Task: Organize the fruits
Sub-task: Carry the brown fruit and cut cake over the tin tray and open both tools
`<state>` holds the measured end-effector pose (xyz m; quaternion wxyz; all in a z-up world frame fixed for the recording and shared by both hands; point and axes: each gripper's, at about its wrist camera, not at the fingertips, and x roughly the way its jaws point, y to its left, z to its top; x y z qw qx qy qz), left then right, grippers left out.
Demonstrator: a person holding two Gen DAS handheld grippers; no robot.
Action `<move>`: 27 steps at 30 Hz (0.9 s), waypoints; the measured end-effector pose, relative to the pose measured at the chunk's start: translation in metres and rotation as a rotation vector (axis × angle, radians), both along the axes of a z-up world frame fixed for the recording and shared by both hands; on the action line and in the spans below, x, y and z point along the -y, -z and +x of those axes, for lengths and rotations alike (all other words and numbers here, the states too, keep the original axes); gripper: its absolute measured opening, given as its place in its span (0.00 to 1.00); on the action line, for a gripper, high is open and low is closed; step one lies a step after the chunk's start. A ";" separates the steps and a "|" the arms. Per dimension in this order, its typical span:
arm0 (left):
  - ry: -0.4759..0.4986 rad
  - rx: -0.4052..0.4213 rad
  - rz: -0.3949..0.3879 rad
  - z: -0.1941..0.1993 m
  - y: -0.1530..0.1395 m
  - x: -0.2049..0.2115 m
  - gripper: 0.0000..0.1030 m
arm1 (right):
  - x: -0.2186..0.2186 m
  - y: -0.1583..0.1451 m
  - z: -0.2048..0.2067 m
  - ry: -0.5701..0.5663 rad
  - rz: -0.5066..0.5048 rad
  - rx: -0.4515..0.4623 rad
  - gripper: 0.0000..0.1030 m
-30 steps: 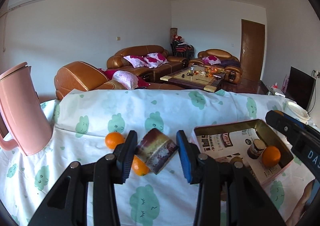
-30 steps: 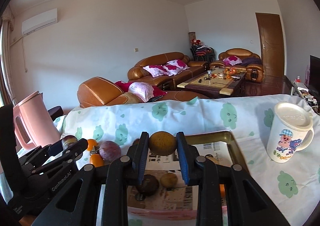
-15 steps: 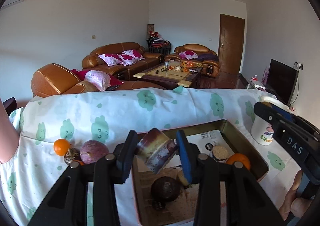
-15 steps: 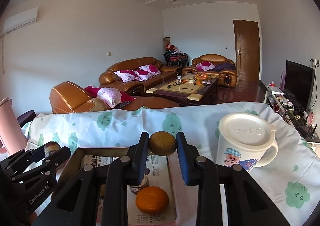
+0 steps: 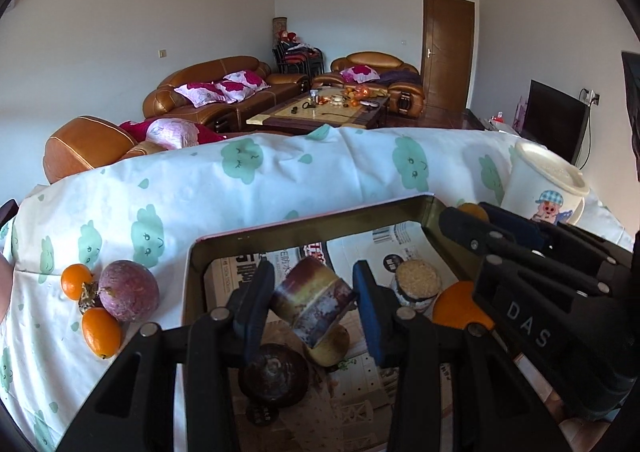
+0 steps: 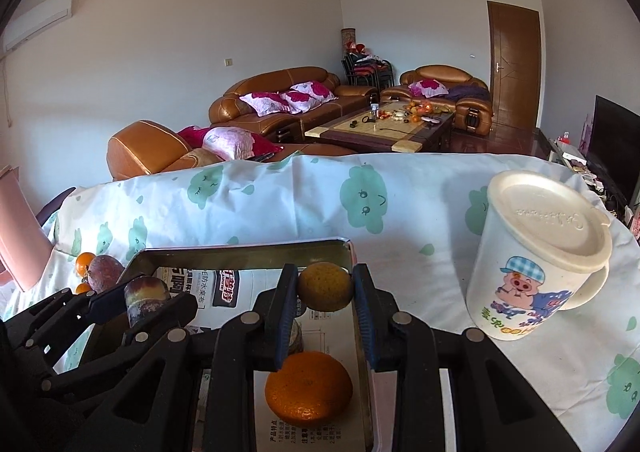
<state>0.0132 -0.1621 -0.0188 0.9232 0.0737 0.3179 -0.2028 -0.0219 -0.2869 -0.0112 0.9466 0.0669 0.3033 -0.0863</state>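
Observation:
My left gripper (image 5: 312, 306) is shut on a purple-brown sugarcane chunk (image 5: 314, 302) and holds it above the metal tray (image 5: 304, 228) lined with newspaper. My right gripper (image 6: 325, 292) is shut on a small brownish-yellow round fruit (image 6: 325, 287) above the tray's right rim (image 6: 352, 252). In the tray lie an orange (image 6: 309, 388), a dark round fruit (image 5: 274, 374), a yellowish fruit (image 5: 332, 346) and a cut cane piece (image 5: 416, 282). Left of the tray lie a purple passion fruit (image 5: 128, 290) and two small oranges (image 5: 101, 332).
A white lidded mug (image 6: 540, 256) with a cartoon pig stands right of the tray. A pink jug (image 6: 16, 228) stands at the far left. The table has a white cloth (image 5: 280, 180) with green prints; sofas lie beyond its far edge.
Both grippers have moved right with their loads. The left gripper now hangs lower over the tray's middle; the right one sits over the tray's right edge, nearer the mug.

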 end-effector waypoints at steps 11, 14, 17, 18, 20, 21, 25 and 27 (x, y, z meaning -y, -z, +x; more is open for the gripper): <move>-0.007 -0.022 0.007 0.004 0.004 -0.001 0.42 | -0.001 0.006 0.004 -0.067 0.119 -0.017 0.34; -0.014 -0.010 0.009 0.001 0.002 -0.002 0.43 | 0.001 0.001 -0.001 -0.067 0.141 0.020 0.63; -0.008 0.004 0.005 -0.004 -0.002 -0.004 0.60 | 0.004 -0.007 -0.009 -0.049 0.154 0.078 0.67; -0.006 0.010 -0.007 -0.006 -0.004 -0.005 0.67 | 0.005 -0.011 -0.012 -0.038 0.151 0.101 0.67; 0.003 0.044 -0.051 -0.013 -0.013 -0.011 0.93 | 0.007 -0.017 -0.019 -0.001 0.133 0.150 0.67; 0.005 0.074 -0.071 -0.018 -0.018 -0.014 0.99 | 0.008 -0.020 -0.022 0.017 0.122 0.172 0.67; -0.003 0.175 -0.069 -0.032 -0.034 -0.021 1.00 | 0.012 -0.025 -0.028 0.068 0.097 0.210 0.69; -0.024 0.192 -0.050 -0.034 -0.036 -0.024 1.00 | 0.013 -0.023 -0.028 0.082 0.091 0.206 0.69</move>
